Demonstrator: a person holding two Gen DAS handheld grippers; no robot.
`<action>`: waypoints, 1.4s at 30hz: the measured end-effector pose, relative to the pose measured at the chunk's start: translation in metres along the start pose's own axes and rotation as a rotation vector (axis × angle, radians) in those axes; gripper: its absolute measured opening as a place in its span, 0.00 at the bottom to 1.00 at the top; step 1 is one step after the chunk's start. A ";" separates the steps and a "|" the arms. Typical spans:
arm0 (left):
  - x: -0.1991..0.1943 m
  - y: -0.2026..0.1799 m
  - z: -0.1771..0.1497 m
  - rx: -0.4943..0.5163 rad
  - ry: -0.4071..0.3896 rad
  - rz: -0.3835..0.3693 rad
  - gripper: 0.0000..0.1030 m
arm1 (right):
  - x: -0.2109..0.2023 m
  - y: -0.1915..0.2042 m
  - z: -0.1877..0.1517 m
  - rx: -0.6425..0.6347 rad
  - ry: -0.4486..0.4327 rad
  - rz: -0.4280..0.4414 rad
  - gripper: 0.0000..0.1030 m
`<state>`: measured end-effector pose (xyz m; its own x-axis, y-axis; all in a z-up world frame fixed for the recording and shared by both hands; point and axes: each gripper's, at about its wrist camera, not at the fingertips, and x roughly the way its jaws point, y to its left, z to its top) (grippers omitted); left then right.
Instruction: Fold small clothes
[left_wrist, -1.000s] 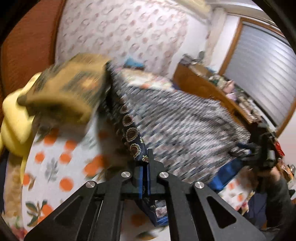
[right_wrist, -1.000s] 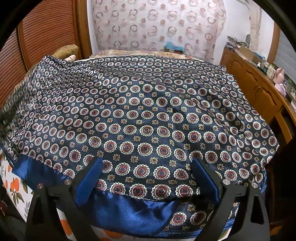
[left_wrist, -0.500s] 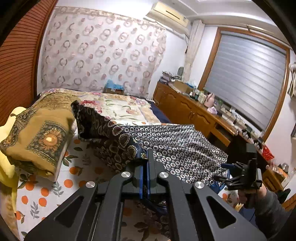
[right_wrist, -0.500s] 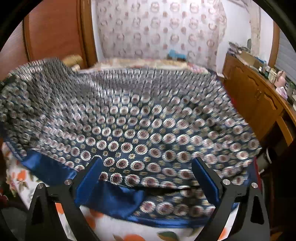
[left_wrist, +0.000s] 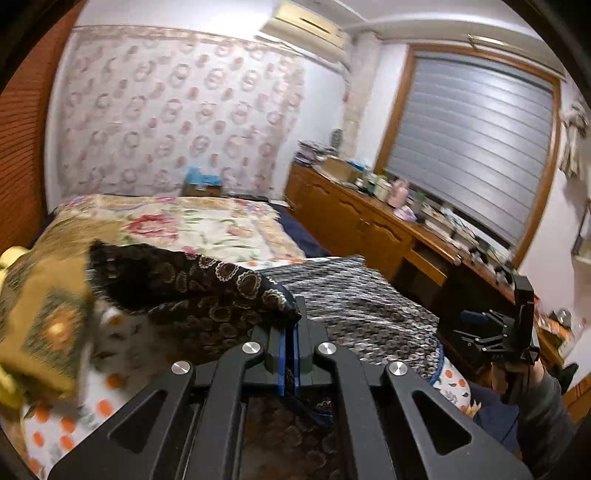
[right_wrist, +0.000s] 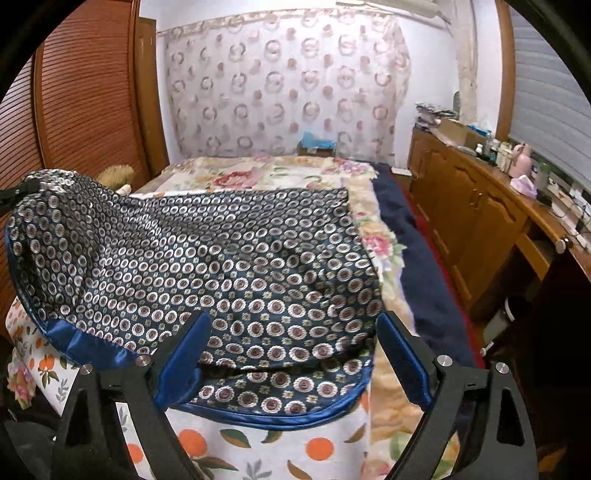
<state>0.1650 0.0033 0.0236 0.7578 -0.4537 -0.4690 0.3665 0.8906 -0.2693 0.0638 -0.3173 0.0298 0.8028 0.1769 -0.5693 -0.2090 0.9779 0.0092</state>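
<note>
A dark navy garment (right_wrist: 221, 266) with a ring pattern and shiny blue trim lies spread on the bed. My left gripper (left_wrist: 291, 332) is shut on its left edge and holds that corner lifted, so the cloth (left_wrist: 207, 284) drapes up from the bed. In the right wrist view the raised corner (right_wrist: 40, 184) shows at far left. My right gripper (right_wrist: 291, 354) is open and empty, its blue pads either side of the garment's near hem. It also shows in the left wrist view (left_wrist: 495, 336), at the right, apart from the cloth.
A folded mustard-brown cloth (left_wrist: 40, 325) and a yellow item lie at the left on the orange-print sheet (right_wrist: 280, 450). A floral quilt (right_wrist: 280, 177) covers the far bed. A wooden cabinet (right_wrist: 476, 206) with clutter runs along the right wall.
My left gripper has lifted the garment's left edge higher. The garment has settled flatter on the bed. My right gripper has drawn back from it, staying open.
</note>
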 end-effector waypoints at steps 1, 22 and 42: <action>0.008 -0.009 0.003 0.015 0.007 -0.016 0.03 | -0.004 -0.001 -0.001 0.004 -0.008 0.000 0.88; 0.076 -0.108 0.015 0.219 0.141 -0.105 0.61 | -0.012 -0.006 -0.011 0.040 -0.063 0.008 0.84; 0.018 -0.019 -0.037 0.093 0.096 0.063 0.75 | 0.109 0.029 0.025 -0.160 0.168 0.042 0.63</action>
<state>0.1514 -0.0230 -0.0105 0.7273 -0.3942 -0.5619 0.3720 0.9143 -0.1600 0.1591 -0.2672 -0.0119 0.6901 0.1833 -0.7001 -0.3371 0.9375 -0.0868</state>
